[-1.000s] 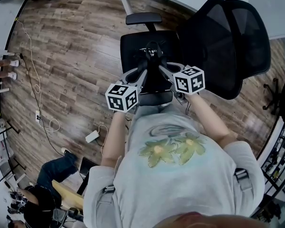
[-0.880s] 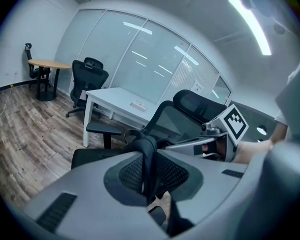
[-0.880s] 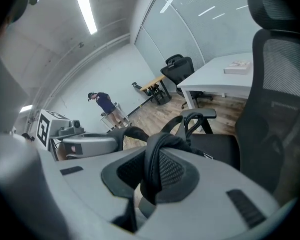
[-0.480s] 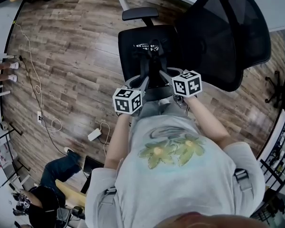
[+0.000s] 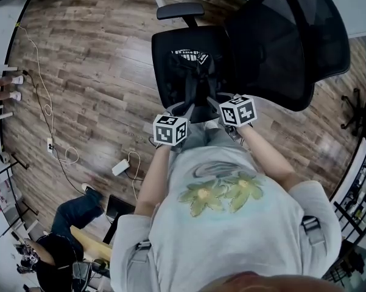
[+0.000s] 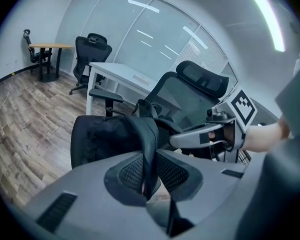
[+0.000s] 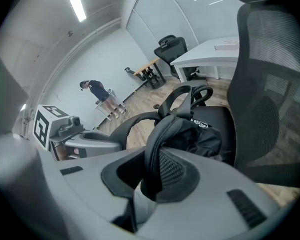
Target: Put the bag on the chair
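Two straps (image 6: 150, 134) of bag (image 5: 192, 72) pinched: left gripper (image 6: 149, 186), right gripper (image 7: 150, 184) one each; bag abt down on chair (image 5: 160, 66) ahead. Next: let go.

**A:** What do you see of the bag?

**B:** I see a black backpack (image 5: 193, 78), soft and crumpled, with small white print. It is over the seat of the black office chair (image 5: 160, 72). One shoulder strap (image 6: 150, 139) is pinched in my left gripper (image 6: 150, 176), the other strap (image 7: 157, 134) in my right gripper (image 7: 152, 176).

**A:** Does it rest there?

**B:** I cannot tell if its full weight lies on the seat. The chair stands upright, with its mesh backrest (image 5: 292, 41) behind the backpack.
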